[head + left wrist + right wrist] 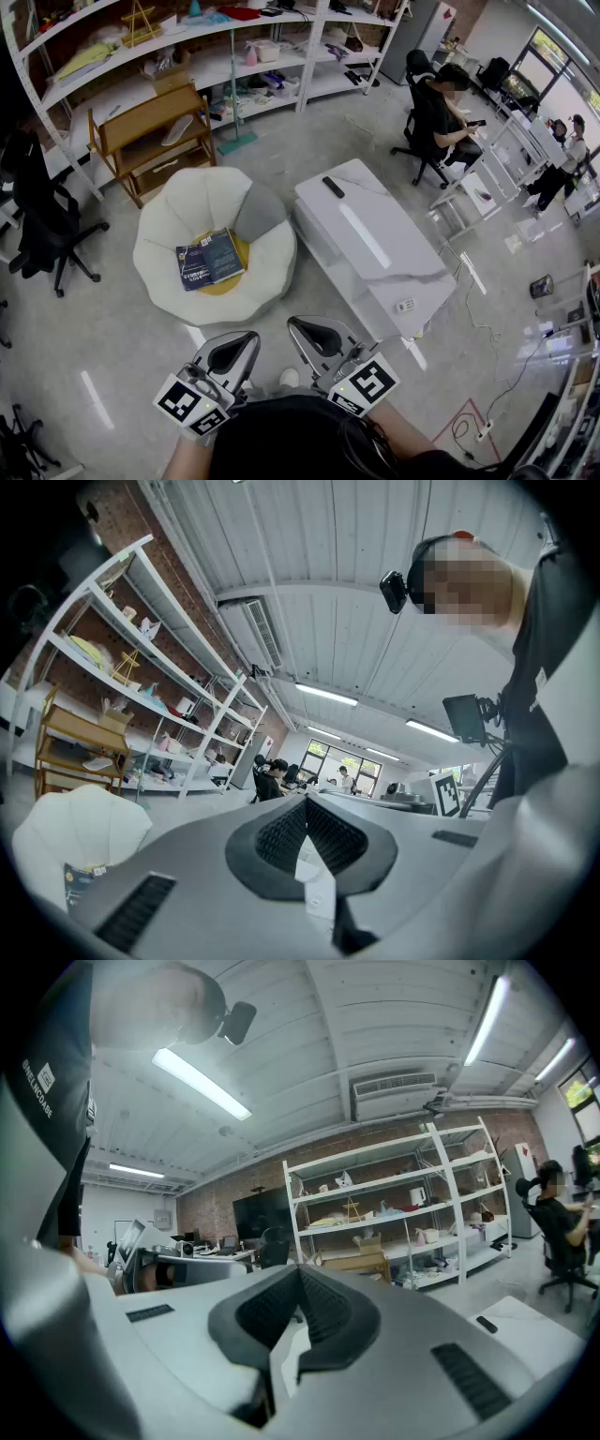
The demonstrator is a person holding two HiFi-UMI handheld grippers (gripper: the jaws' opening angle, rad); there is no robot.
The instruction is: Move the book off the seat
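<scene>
A dark blue book (209,259) lies flat on the yellow cushion of a round white petal-shaped seat (169,225), left of centre in the head view. A corner of the book (80,881) and the white seat (75,827) show at the lower left of the left gripper view. My left gripper (246,339) and right gripper (298,326) hang side by side close to my body, well short of the seat. Both are shut with nothing between the jaws. The left gripper (306,803) and right gripper (299,1274) point level across the room.
A white marble-top coffee table (375,248) with a remote (333,187) stands right of the seat. A wooden shelf unit (150,141) and white racks (187,47) line the back. A black office chair (42,220) sits at left. People sit at desks on the right.
</scene>
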